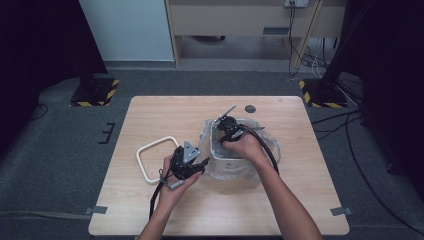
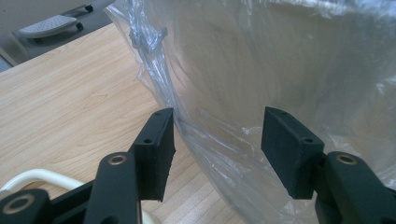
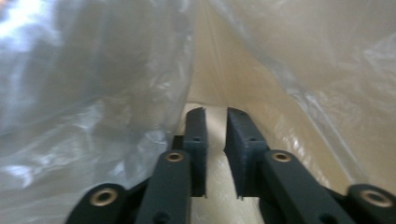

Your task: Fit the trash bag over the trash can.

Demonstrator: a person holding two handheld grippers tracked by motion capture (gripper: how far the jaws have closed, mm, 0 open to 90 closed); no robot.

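We are putting a clear plastic bag (image 1: 235, 165) into a small white bin (image 1: 226, 159) on the wooden table (image 1: 150, 210). The bag already sits over the bin, and most of it hangs loose around the outside.

Our right claw (image 3: 215, 140) points down inside the bag. Its two black jaws stand close together with a thin gap between them. Nothing is in that gap, so this claw holds nothing. The shiny bag walls rise on both sides of it and come together just ahead of its tips. It looks like we are pushing the bag down into the bin.

Our left claw (image 2: 217, 140) waits just beside the bin, on the outside. Its jaws stand about half open. A fold of the bag lies between them and brushes the left pad (image 2: 161, 140), but the pads do not pinch it. So this claw holds nothing either.

A white square frame (image 1: 150, 155) lies flat on the table, just behind the left claw. We think it is the ring that clamps the bag onto the bin.

So we judge the job is about half done. The bag is in place. We think we must next press it down to the bottom, smooth the loose parts around the rim, and put the frame on top.
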